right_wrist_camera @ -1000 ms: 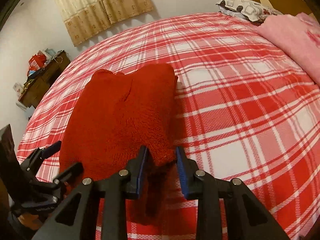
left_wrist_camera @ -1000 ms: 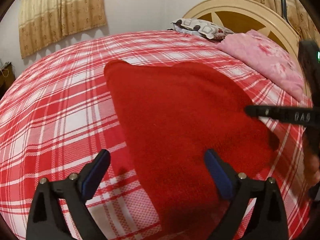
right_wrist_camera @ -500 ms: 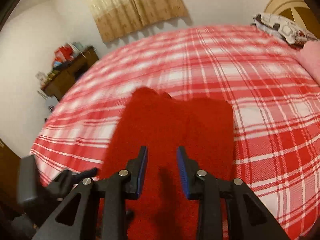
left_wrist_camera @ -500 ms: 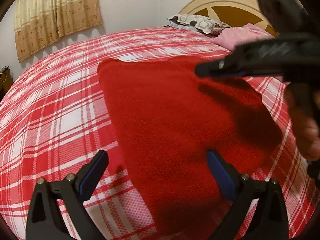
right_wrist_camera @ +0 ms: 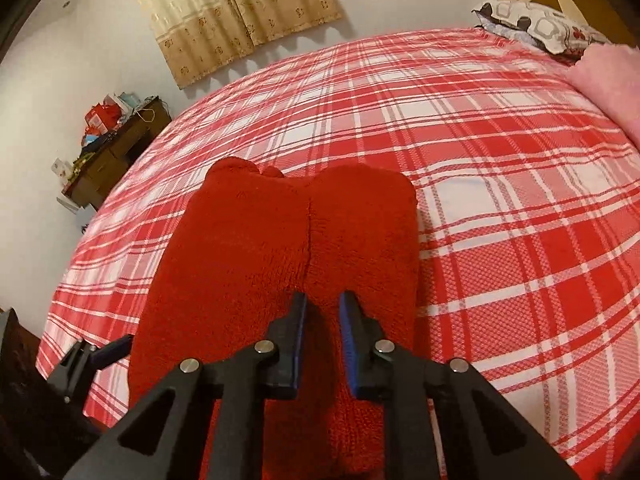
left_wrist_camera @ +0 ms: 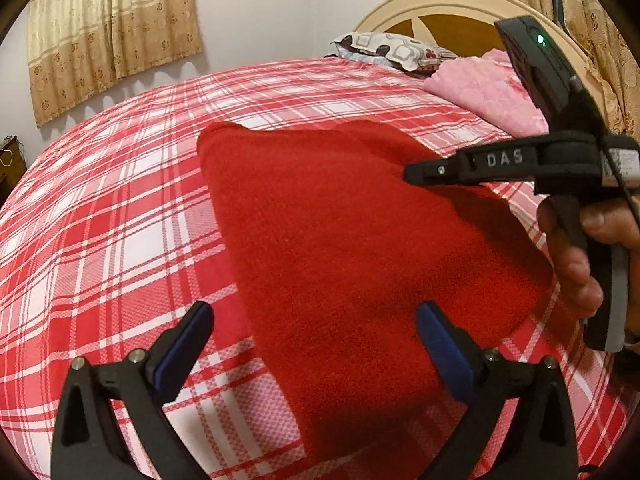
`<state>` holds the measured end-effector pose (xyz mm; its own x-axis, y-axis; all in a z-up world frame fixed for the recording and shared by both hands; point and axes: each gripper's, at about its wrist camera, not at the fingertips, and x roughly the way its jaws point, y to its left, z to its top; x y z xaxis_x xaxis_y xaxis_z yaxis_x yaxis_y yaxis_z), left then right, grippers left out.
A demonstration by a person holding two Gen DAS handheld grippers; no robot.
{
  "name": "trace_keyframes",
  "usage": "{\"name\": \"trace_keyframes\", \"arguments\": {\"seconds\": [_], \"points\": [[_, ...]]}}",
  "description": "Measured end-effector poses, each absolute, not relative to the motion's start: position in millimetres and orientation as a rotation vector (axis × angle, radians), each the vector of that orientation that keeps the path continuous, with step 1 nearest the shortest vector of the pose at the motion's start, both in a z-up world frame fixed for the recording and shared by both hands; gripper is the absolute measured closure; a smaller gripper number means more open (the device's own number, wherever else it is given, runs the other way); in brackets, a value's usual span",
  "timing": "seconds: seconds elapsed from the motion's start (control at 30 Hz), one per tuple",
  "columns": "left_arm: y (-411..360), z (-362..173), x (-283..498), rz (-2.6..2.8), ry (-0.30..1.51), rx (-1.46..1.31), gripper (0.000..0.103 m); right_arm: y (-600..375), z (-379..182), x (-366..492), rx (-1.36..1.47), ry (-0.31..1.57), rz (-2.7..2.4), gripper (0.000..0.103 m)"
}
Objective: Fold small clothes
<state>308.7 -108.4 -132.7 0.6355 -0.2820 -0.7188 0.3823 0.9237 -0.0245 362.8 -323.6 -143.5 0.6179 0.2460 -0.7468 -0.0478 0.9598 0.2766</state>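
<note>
A red knitted garment lies folded flat on the red-and-white plaid bedsheet; it also shows in the right wrist view with a seam down its middle. My left gripper is wide open and empty, hovering over the garment's near edge. My right gripper hovers just above the garment with its jaws close together and nothing between them. It also shows from the side in the left wrist view, held by a hand over the garment's far right part.
A pink blanket and a patterned pillow lie at the headboard. A dark wooden desk with clutter stands beside the bed. Curtains hang on the far wall.
My right gripper let go of the garment's edge, rose and moved over the garment, and now hovers above it. The garment lies flat. My left gripper stayed open in place.
</note>
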Motion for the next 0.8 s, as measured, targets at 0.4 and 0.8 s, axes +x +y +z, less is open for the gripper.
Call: {"name": "trace_keyframes", "arguments": {"seconds": [0.4, 0.8], "points": [[-91, -130, 326, -0.338, 0.795, 0.076, 0.000, -330, -147, 355, 0.227, 0.885, 0.169, 0.090], [-79, -135, 331, -0.385, 0.829, -0.068, 0.000, -363, -124, 348, 0.355, 0.775, 0.208, 0.042]]}}
